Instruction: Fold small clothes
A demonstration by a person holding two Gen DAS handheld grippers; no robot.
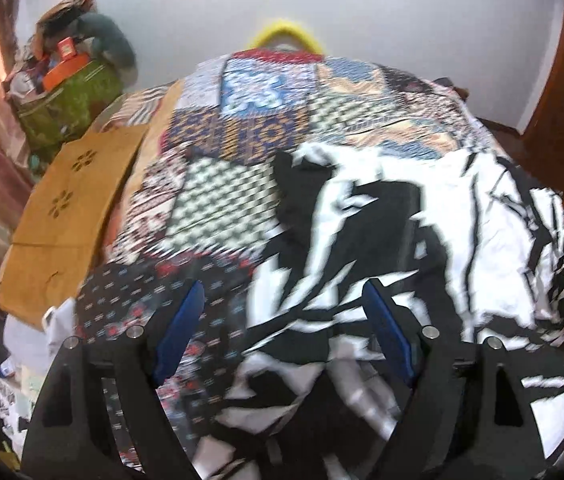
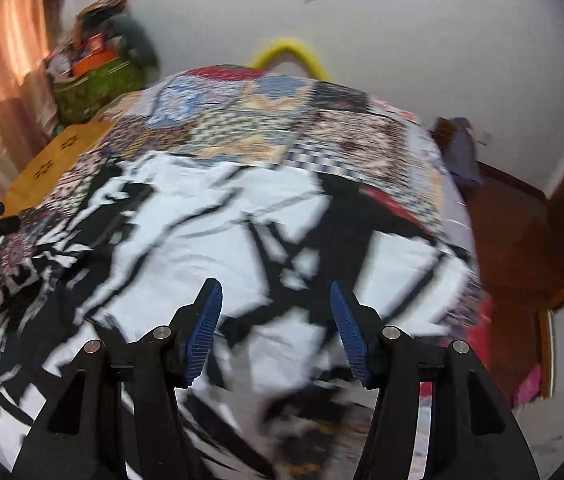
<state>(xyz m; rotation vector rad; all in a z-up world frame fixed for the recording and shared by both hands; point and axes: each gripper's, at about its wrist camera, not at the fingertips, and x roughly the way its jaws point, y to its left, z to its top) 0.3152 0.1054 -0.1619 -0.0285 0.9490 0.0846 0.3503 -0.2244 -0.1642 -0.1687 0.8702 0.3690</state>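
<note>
- One black-and-white garment [image 2: 210, 216] lay spread and rumpled on the patchwork bedcover [image 1: 242, 128]; no finished fold was discernible.
- Left gripper [image 1: 282, 332]: jaws apart, nothing clamped.
- Right gripper [image 2: 276, 332]: jaws apart, empty, above the cloth.
- Folding judged barely begun.

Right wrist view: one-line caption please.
Open right gripper above a black-and-white garment spread on a patchwork quilt.

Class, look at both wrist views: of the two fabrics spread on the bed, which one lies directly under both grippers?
The black-and-white garment, with bold jagged markings, lying on the multicoloured patchwork quilt that stretches beyond it.
</note>
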